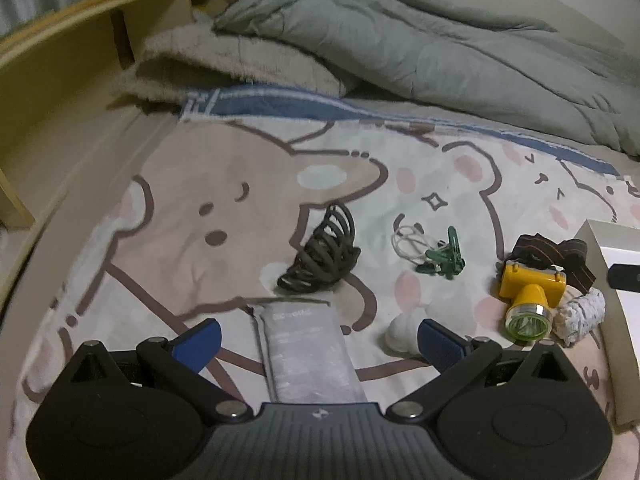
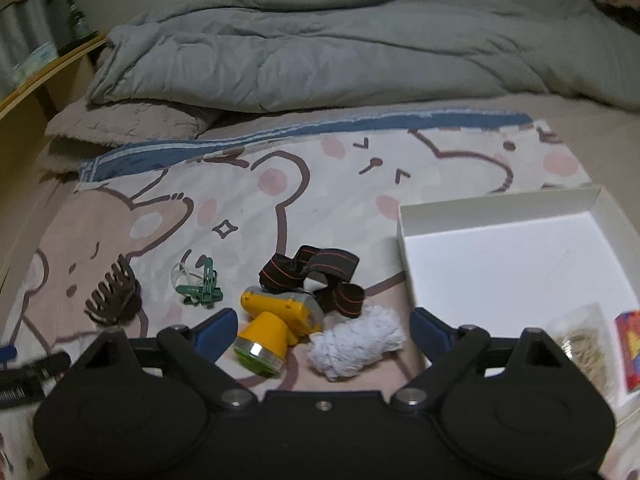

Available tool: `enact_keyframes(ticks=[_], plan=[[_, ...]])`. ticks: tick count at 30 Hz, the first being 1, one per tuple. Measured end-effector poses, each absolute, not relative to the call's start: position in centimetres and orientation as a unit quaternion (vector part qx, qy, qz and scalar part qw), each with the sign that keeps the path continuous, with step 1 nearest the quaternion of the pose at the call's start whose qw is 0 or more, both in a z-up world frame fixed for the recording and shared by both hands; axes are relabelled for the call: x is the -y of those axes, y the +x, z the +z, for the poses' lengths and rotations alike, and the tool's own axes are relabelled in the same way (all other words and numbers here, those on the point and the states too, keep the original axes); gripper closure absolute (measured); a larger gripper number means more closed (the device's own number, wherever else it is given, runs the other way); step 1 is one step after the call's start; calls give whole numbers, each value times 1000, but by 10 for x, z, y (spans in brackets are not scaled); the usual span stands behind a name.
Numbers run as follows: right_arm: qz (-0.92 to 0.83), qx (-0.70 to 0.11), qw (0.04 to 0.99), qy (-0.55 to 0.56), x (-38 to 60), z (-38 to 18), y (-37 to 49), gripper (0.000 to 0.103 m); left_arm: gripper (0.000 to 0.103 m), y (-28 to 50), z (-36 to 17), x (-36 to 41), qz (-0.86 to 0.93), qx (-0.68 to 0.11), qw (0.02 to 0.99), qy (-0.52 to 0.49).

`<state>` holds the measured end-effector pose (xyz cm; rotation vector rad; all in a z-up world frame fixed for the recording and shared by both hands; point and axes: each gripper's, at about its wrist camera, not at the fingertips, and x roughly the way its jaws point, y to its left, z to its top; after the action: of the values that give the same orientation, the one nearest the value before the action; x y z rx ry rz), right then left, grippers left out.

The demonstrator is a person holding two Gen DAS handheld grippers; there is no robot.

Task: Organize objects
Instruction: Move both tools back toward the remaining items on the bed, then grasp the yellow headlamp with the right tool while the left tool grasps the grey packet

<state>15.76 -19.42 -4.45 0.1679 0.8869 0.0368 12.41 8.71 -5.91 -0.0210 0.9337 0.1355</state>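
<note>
Yellow headlamp (image 2: pixel 276 322) sits left of the white box (image 2: pixel 496 208), between the right gripper (image 2: pixel 324 332)'s spread, empty jaws; its trailing strap (image 2: pixel 320 276) could snag the yarn (image 2: pixel 356 342).

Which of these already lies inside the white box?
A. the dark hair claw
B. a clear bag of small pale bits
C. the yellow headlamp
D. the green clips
B: the bag sits in the white box near its front corner, while the headlamp, clips and hair claw lie out on the blanket.
</note>
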Motion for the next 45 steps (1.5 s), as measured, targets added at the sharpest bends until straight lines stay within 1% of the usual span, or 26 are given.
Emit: enact_keyframes(ticks=[1, 5, 8, 10, 12, 21, 28, 31, 43, 45], plan=[[16, -432, 897, 89, 192, -47, 160, 19, 0, 126, -62, -87, 66, -454, 888, -16], [15, -446, 886, 125, 186, -59, 170, 28, 0, 133, -75, -90, 72, -468, 880, -31], [21, -453, 881, 134, 178, -66, 175, 37, 0, 138, -85, -94, 80, -476, 875, -34], [29, -459, 877, 139, 173, -72, 179, 47, 0, 140, -92, -97, 84, -484, 870, -36], [35, -467, 871, 148, 170, -79, 184, 50, 0, 141, -98, -100, 84, -489, 867, -38], [19, -499, 849, 172, 158, -111, 206, 51, 0, 145, -112, -105, 67, -503, 861, -41], [-7, -523, 838, 160, 143, -134, 216, 53, 0, 149, -124, -106, 79, -505, 858, -43], [-4, -525, 839, 144, 140, -133, 215, 55, 0, 149, -129, -105, 79, -508, 856, -45], [51, -557, 824, 93, 158, -118, 179, 56, 0, 144, -147, -115, 91, -526, 845, -23], [63, -561, 822, 81, 161, -116, 168, 56, 3, 142, -145, -116, 87, -526, 846, -22]])
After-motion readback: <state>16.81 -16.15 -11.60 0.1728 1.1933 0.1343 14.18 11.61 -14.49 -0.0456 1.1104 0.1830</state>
